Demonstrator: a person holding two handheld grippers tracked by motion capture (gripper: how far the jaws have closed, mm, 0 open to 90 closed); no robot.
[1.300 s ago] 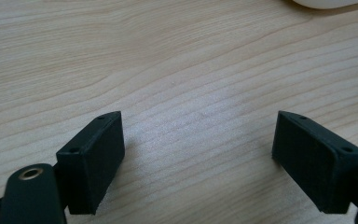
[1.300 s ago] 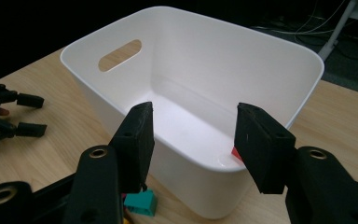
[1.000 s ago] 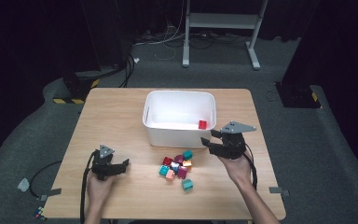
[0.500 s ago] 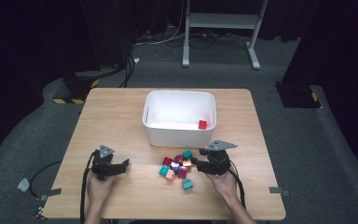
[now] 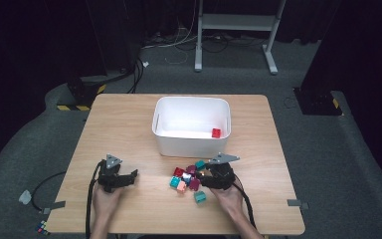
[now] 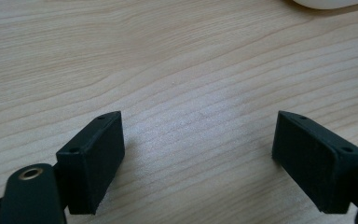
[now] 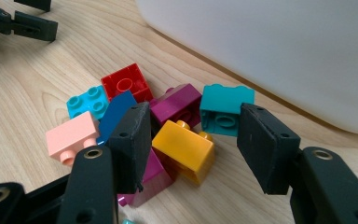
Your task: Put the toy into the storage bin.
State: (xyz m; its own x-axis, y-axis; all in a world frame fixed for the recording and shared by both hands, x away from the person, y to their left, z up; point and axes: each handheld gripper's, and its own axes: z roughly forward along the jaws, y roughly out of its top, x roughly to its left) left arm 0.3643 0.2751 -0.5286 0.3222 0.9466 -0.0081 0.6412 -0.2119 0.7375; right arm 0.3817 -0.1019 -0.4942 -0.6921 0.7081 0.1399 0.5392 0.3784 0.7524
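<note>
Right gripper view, your right gripper [image 7: 193, 144] jaws just been opening, astride yellow brick [image 7: 184, 148] w/o pressing, magenta brick [image 7: 145, 179] partly hidden under it, left gripper [image 6: 198, 156] released over bare tabletop [image 6: 177, 56].

A light wooden table [image 5: 129, 124] stands on grey carpet [image 5: 328, 164]. At twelve o'clock behind the table, a white metal stand [image 5: 236, 22] and tangled cables [image 5: 176, 47]. At ten o'clock, a yellow-and-black striped base [image 5: 82, 94].
</note>
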